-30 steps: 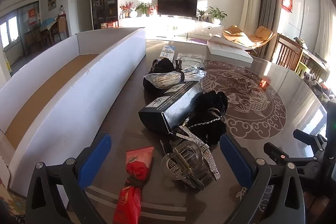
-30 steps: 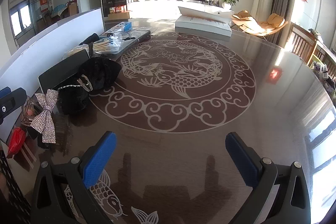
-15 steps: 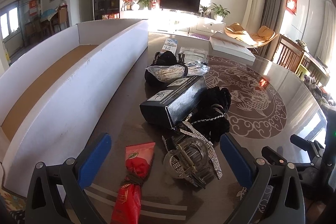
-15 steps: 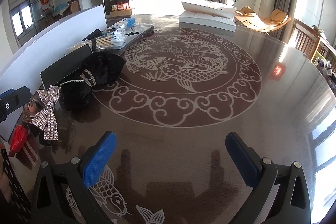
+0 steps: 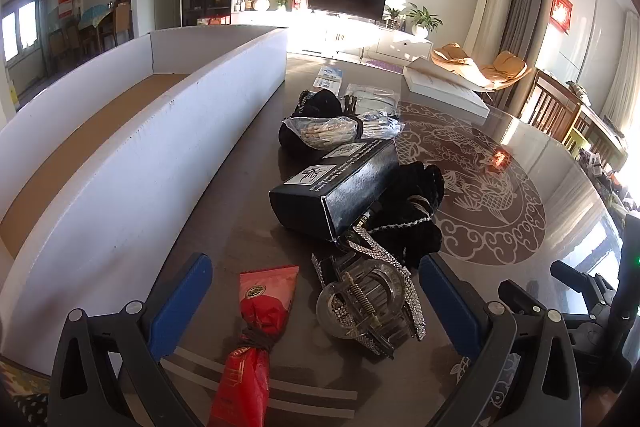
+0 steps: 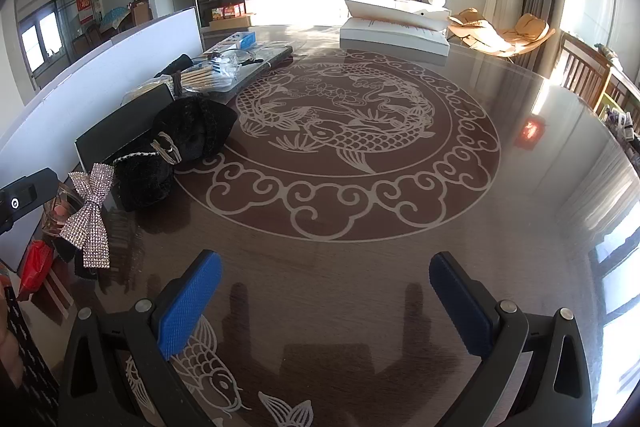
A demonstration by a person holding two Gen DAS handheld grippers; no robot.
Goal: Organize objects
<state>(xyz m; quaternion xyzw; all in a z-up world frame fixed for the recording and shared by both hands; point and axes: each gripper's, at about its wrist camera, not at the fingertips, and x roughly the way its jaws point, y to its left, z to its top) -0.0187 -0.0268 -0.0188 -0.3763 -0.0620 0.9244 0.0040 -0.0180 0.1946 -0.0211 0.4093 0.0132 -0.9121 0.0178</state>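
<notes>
The left tool (image 5: 316,291) is released above a red foil packet (image 5: 256,331) and a clear rhinestone hair claw (image 5: 366,303), beside the long white cardboard box (image 5: 140,163). The right tool (image 6: 324,291) is released, empty over the dark patterned surface (image 6: 360,227).

Little can be read. The black box (image 5: 336,187), ahead of the left fingers, carries two white labels with a brush-style character each and a line of small white print along its top edge — too small to make out. The red packet (image 5: 260,311) between those fingers bears a round gold-green seal — illegible. Red wall hangings are blurred.
</notes>
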